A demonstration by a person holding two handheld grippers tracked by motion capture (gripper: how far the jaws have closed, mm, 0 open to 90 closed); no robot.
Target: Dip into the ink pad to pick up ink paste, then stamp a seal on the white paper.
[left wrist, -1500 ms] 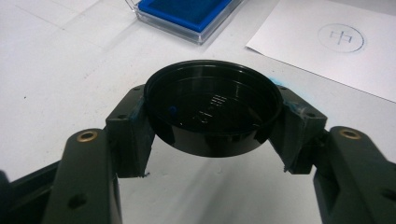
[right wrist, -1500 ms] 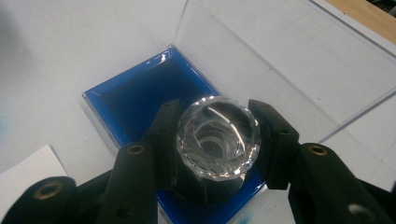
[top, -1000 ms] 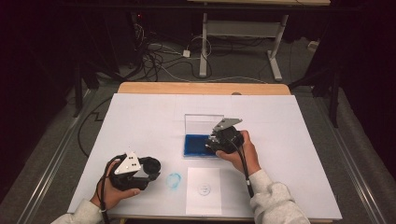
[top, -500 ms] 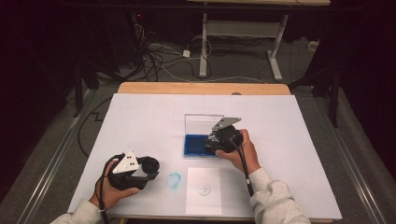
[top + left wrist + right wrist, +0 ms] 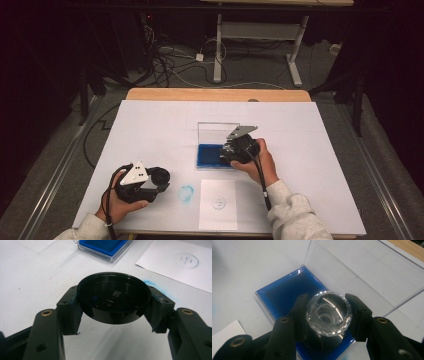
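Stamp over the blue ink pad, its black cap held off to the side

The right gripper [image 5: 329,315] has its fingers closed on a clear-topped stamp [image 5: 329,313], holding it just over the blue pad of the open ink pad case [image 5: 211,155], whose clear lid stands upright behind. The left gripper [image 5: 113,308] grips a round black cap [image 5: 113,298] above the white surface [image 5: 150,125], near a blue smudge [image 5: 186,192] and a paper sheet [image 5: 218,204] printed with 1 circled mark

On the white paper sheet [image 5: 175,262] you can read one blue circled stamp mark [image 5: 186,260], the character "中"; nothing else is legible.
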